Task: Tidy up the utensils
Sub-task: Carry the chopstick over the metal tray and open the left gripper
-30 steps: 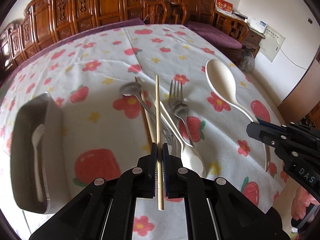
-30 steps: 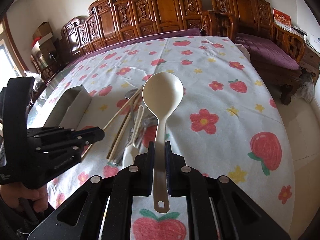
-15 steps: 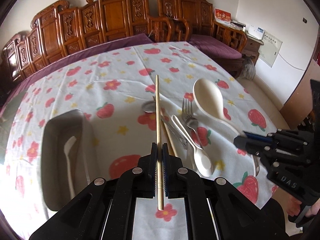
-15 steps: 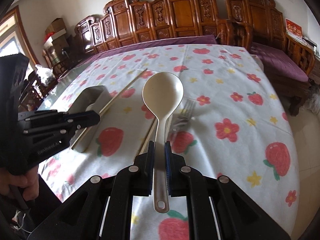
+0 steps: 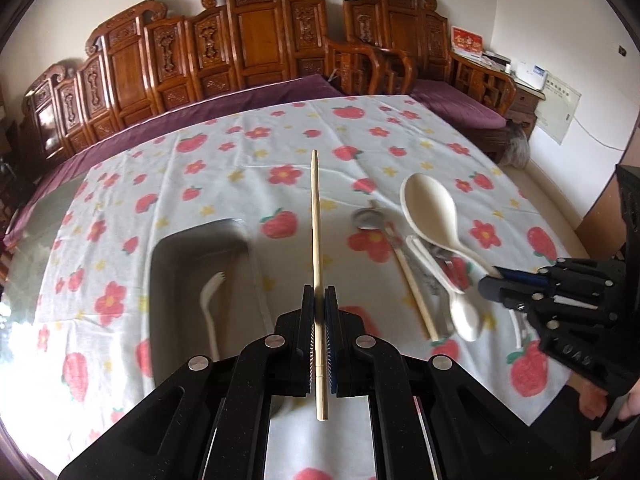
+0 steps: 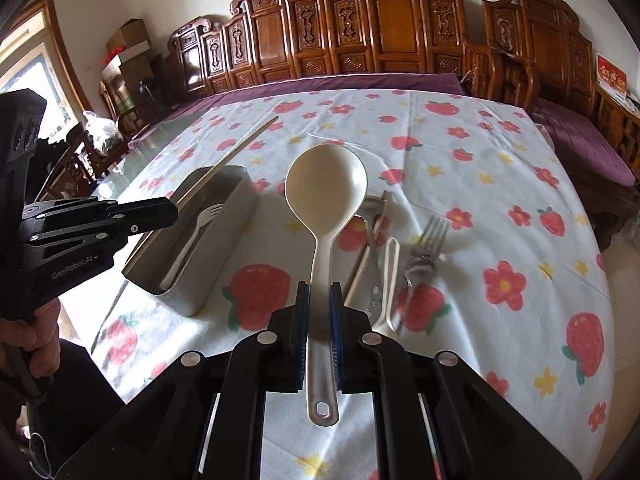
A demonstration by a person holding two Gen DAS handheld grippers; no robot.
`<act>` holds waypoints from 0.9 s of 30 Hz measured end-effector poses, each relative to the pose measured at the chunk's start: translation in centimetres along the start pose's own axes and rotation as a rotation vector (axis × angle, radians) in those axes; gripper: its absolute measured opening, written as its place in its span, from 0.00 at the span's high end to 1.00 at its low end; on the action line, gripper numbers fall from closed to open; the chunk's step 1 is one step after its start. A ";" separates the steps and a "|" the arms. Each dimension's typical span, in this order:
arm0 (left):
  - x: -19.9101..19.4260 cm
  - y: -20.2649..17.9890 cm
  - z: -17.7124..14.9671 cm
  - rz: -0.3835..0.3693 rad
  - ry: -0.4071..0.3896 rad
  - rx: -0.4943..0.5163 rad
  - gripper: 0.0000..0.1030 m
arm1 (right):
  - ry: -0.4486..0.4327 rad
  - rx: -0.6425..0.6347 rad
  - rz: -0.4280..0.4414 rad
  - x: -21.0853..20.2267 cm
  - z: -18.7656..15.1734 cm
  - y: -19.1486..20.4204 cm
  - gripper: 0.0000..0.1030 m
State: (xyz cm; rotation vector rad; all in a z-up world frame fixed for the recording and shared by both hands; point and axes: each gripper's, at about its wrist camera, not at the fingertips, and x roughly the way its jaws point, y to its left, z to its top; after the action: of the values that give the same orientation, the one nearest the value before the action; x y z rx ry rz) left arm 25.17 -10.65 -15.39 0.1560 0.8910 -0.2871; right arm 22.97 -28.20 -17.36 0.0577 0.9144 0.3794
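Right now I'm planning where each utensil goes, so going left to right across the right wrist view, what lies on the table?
Left hand-held gripper holding a chopstick → metal tray with a white fork inside → big cream spoon in the right hand-held gripper → metal fork.

Plastic fork [image 6: 196, 232] in tray [image 6: 224, 264], tray left of loose utensil pile [image 6: 384, 256] on tablecloth [image 6: 500, 208], chairs [image 6: 360, 32] behind

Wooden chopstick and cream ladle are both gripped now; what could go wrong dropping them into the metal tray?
The wooden chopstick looks about as long as the metal tray, so it may bridge the rim. The cream plastic ladle has a broad bowl that could land on the white plastic fork inside. The two grippers may crowd each other.
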 end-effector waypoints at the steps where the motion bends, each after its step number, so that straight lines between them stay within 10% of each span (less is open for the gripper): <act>1: 0.2 0.8 -0.2 0.006 0.005 -0.006 0.96 | 0.002 -0.005 0.000 0.2 0.2 0.3 0.88; 27: 4.6 10.2 -4.6 -0.028 0.066 -0.118 0.96 | 0.098 -0.042 0.014 5.9 1.4 4.7 0.88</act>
State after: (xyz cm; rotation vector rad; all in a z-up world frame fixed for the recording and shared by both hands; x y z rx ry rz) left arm 27.64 -0.60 -21.72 0.0444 0.9739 -0.2562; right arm 25.92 -21.58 -20.04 0.0073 1.0032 0.4168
